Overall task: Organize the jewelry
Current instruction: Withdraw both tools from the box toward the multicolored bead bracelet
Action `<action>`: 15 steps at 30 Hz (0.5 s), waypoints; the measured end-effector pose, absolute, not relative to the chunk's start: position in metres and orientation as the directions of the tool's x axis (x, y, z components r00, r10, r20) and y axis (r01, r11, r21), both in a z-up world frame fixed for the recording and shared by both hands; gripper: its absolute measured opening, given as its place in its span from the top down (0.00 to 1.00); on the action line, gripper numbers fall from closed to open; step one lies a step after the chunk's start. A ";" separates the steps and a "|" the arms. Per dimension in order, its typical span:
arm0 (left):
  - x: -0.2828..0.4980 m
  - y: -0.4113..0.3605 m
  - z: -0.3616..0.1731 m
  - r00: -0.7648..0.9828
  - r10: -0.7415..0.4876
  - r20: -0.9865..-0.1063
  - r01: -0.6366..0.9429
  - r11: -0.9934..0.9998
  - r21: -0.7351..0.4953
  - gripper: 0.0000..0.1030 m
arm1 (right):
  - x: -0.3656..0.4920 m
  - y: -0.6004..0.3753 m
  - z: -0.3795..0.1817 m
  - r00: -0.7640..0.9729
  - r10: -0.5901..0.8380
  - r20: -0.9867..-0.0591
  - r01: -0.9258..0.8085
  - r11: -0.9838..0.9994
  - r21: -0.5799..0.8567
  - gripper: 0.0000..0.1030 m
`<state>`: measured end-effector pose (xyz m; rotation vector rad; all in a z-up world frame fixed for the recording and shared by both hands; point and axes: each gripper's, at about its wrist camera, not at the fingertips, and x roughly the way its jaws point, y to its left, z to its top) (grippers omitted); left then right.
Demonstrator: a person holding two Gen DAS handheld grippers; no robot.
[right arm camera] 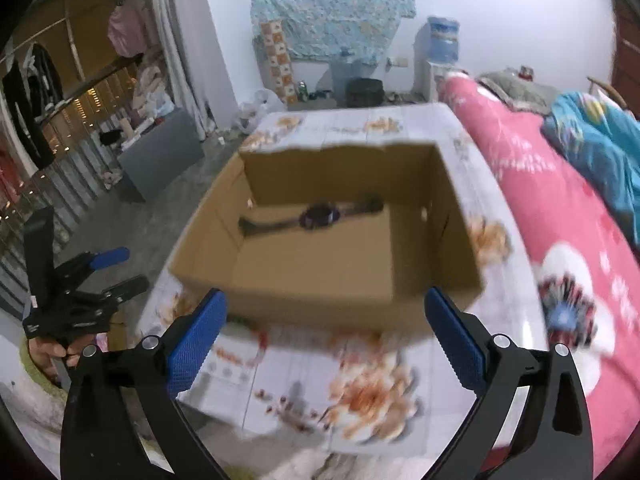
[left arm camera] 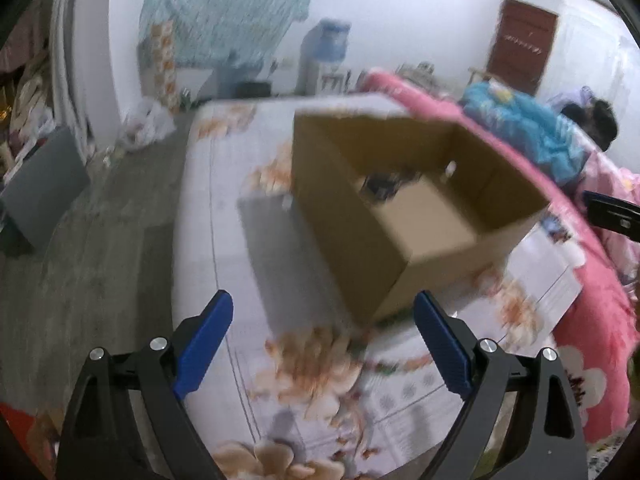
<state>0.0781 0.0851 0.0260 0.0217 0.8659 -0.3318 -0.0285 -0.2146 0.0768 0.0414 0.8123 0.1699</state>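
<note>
On top of the floral-print table (right arm camera: 400,128) sits an open cardboard box (right arm camera: 320,276), & both our grippers hang above the near edge w/ nothing between the pads. Our right gripper (right arm camera: 325,330) has its blue pads spread wide, empty, pointed at the box's near wall; our left gripper (left arm camera: 323,338) is likewise spread apart & empty, aimed at the box's near corner. Right wrist view looks down into the box: a dark watch (right arm camera: 318,216) lies flat on the box floor close to the far wall, strap stretched out to both sides. Left wrist view only gives us a dark blurred bit of that watch (left arm camera: 380,186) by the far inner corner, so its shape can't be told from there. Right view also catches the left gripper (right arm camera: 108,276) from outside, at the frame's left edge, well apart from the box, w/ a hand (right arm camera: 52,354) wrapped on its grip. Left view shows what the right doesn't: a white printed sheet (left arm camera: 548,280) lying on the table just beside the box's right side, & a dark-haired person (left arm camera: 592,122) lying under the blue blanket (left arm camera: 520,120) on the pink bedding (right arm camera: 560,208). Both views blurred, fine detail on the watch unreadable.
</note>
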 end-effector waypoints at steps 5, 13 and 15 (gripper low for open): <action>0.079 0.069 -0.015 0.598 -0.176 -0.782 0.275 0.961 -0.006 0.13 | -0.035 -0.201 0.023 0.626 0.150 -0.765 -0.038 0.986 0.161 0.08; 0.070 0.022 -0.054 0.668 -0.059 -0.742 0.338 0.912 0.232 0.13 | -0.031 -0.198 -0.023 0.549 0.156 -0.821 0.080 0.968 0.238 0.08; 0.061 0.016 -0.053 0.668 -0.068 -0.741 0.364 0.899 0.245 0.13 | -0.034 -0.201 -0.027 0.547 0.143 -0.825 0.098 0.967 0.233 0.08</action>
